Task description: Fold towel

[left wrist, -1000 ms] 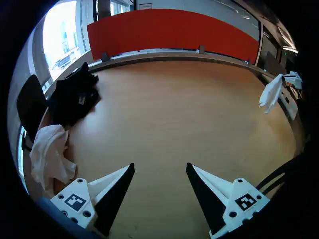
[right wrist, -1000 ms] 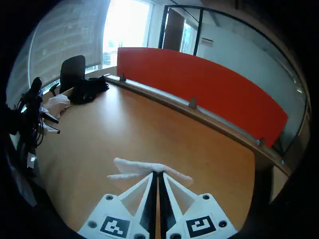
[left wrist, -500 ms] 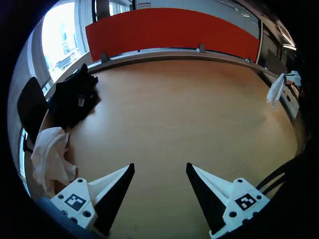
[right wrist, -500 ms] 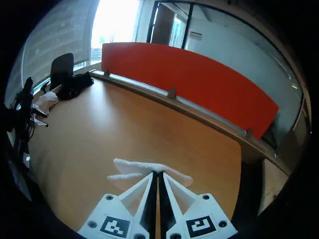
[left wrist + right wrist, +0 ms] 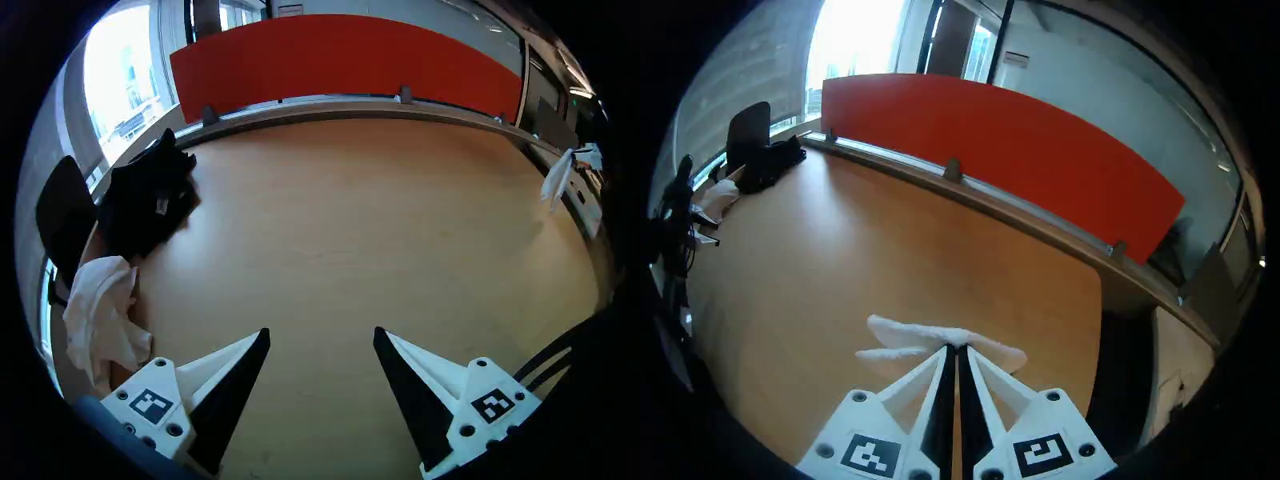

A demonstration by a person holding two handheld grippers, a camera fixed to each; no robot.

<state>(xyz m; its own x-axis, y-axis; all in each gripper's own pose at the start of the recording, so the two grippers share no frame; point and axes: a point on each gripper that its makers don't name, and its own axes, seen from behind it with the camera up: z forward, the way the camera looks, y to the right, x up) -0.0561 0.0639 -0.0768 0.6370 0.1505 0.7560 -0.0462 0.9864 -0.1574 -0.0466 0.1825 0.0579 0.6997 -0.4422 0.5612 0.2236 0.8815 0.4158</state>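
Towel, small and white, is caught at one edge by the right hand-held gripper. Its two fingers are pressed tight together on the cloth, and a bit of cloth pokes out past the finger tips. In the left gripper view the towel dangles loose in the air, over by the right end of the worktop. It is not lying flat on it.

It looks soft, thin and very light. I think it will flop and bunch up and not keep its shape. It should not break or slip much. The best place to grab it is a corner or an edge, so it can be pulled out straight before folding. The fold itself is not begun yet.

The left hand-held gripper is low over the worktop. Its fingers are spread wide apart with nothing between them.

The worktop is big, smooth, pale wood, with lots of room in the middle to lay the towel down. Farther off on its left side sits a crumpled white cloth. Past that is a heap of black stuff, with a dark chair beside them. Along the back edge stands a long red screen. Behind it are bright windows.
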